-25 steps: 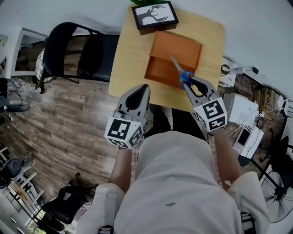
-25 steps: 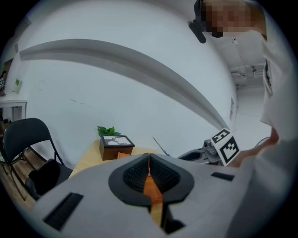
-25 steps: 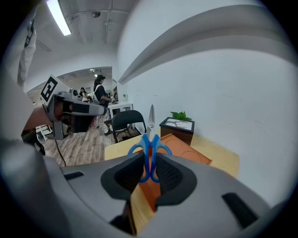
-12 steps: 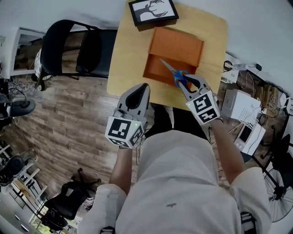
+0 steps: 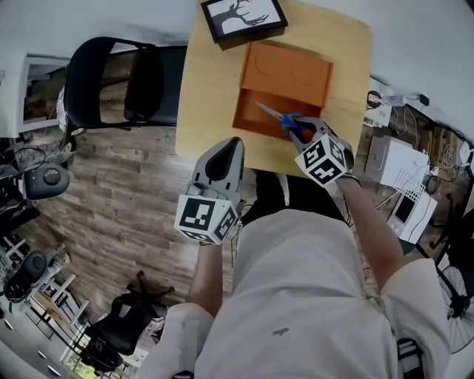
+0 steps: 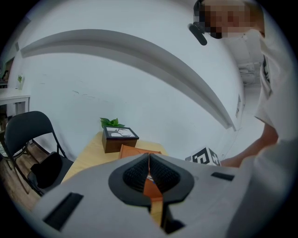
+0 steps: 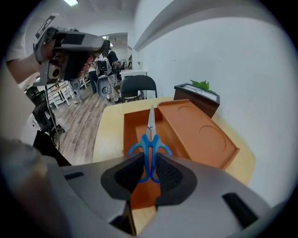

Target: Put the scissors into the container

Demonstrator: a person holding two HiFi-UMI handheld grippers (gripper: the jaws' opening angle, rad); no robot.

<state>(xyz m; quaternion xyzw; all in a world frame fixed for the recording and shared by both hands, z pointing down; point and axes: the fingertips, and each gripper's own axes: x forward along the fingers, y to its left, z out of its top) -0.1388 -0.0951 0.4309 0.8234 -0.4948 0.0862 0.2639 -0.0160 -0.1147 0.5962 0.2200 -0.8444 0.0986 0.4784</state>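
Holds the left gripper (image 5: 222, 152) pinched shut on nothing at the near edge of the table (image 5: 207, 89), its black-and-white marker cube toward the body. Clamps the right gripper (image 5: 300, 135) on the blue handles of the scissors (image 5: 275, 117), blades closed and pointing out over the deep compartment of the orange container (image 5: 296, 70). Just beyond the container, a framed deer silhouette (image 5: 243, 18).

The scissors (image 7: 150, 146) have blue handles; the container (image 7: 200, 135) is orange; table (image 5: 209, 89) pale wood; chair (image 5: 92, 74) black.
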